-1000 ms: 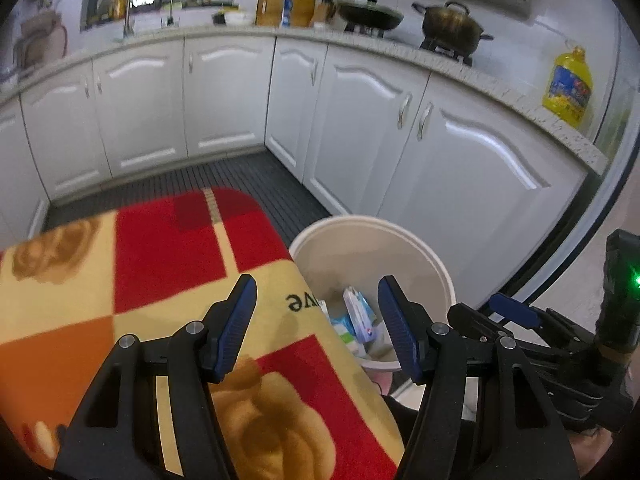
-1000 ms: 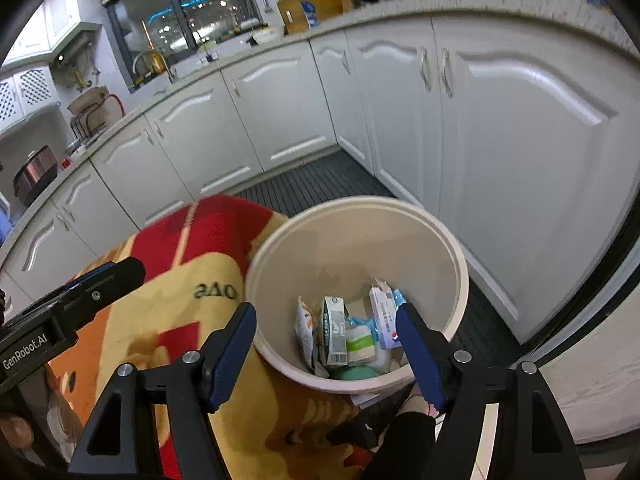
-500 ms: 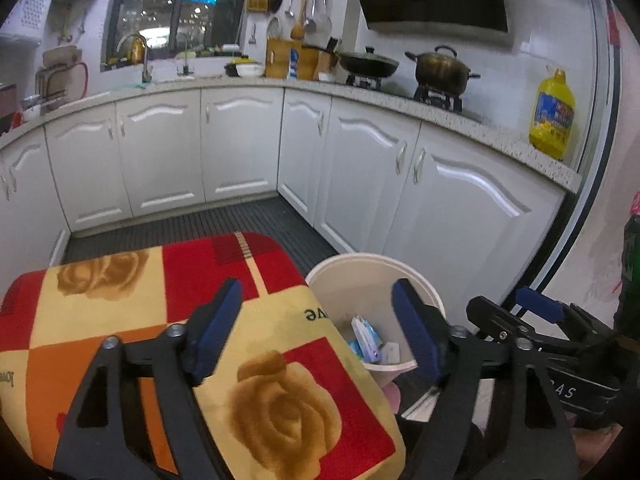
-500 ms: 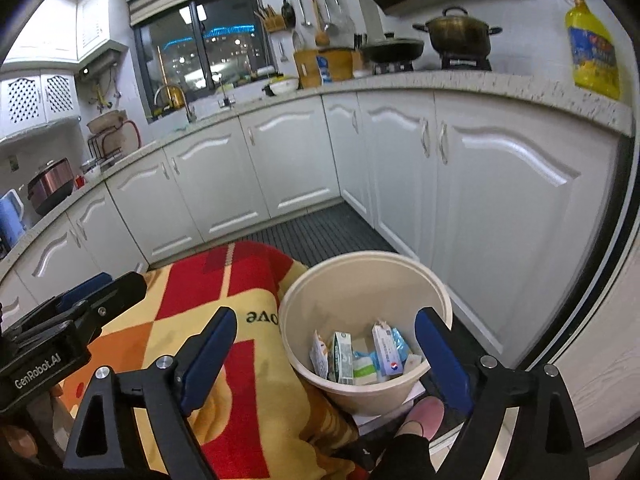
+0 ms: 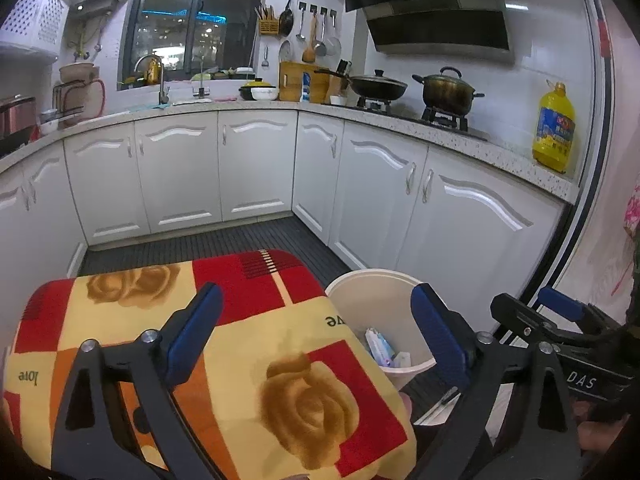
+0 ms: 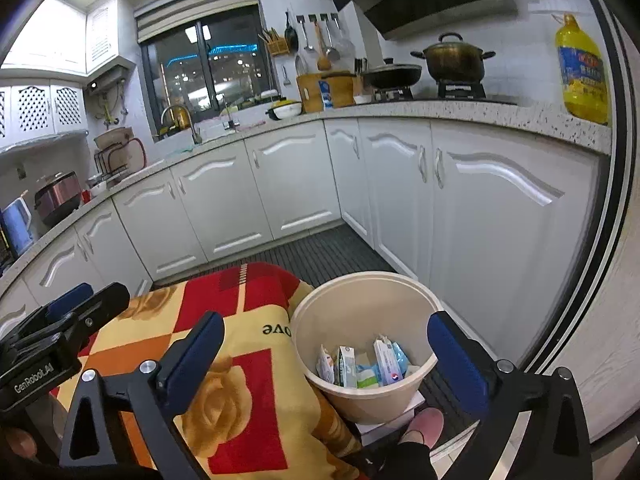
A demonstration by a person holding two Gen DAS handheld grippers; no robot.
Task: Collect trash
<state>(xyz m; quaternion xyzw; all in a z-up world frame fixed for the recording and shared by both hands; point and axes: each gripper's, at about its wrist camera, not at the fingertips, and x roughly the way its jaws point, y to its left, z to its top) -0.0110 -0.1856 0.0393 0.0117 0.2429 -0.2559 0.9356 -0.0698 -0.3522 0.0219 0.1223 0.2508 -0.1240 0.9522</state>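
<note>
The cream bin (image 6: 366, 344) stands upright on the dark floor, just right of the cloth-covered table, near the white cabinets. Inside at its bottom lies the trash (image 6: 362, 368): several small cartons and blue-white packets, leaning together.

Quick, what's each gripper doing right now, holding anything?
Left gripper: jaws opening wide, nothing between them.
Right gripper: jaws opening wide, nothing between them.

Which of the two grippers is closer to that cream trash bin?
Right. The right gripper is just short of the trash bin, looking into it. The left gripper sits further left, above the blanket.
</note>
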